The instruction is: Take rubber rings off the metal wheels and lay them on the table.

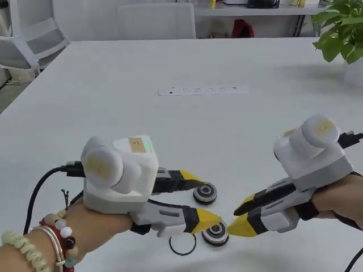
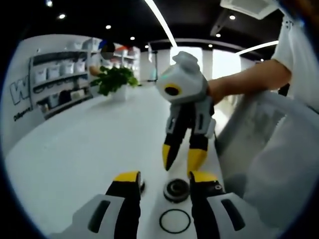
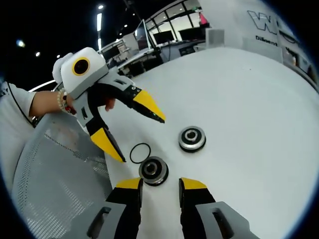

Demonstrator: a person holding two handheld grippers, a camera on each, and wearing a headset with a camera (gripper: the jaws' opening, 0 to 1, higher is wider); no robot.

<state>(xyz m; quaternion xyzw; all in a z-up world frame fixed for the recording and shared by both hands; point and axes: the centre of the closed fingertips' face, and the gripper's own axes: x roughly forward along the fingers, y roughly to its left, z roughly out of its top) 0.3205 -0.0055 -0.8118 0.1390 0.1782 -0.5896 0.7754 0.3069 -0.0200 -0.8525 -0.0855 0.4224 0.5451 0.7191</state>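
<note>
A wide white desk [image 1: 170, 130] stands in a bright office, with a green plant [image 1: 340, 28] at its far right corner and a flat socket strip [image 1: 203, 90] set in its middle. In the left gripper view there are shelves [image 2: 60, 84] along the wall. On the wall a big letter "W" [image 3: 259, 20] can be read; the smaller line under it is too blurred to read.

2 metal wheels lie flat near the front edge of the desk, each with its axle hole pointing straight up. The far wheel [image 1: 205, 194] and the near wheel [image 1: 216, 233] are apart from each other. 1 loose rubber ring [image 1: 182, 245] lies flat on the desk just beside the near wheel, on its left in the head view, not touching it.

The left hand-held gripper [image 1: 205, 198] points to the right, low over the desk. Its jaws are wide apart and hold nothing; the near wheel sits between their tips. The left hand [image 1: 93, 224] wears several bead bracelets [image 1: 54, 229] at the wrist.

The right hand-held gripper [image 1: 241, 216] points to the left and slopes down toward the near wheel. Its jaws are a little apart and also hold nothing, with the yellow tips just beside that wheel. The tips of the 2 grippers face each other over it.
</note>
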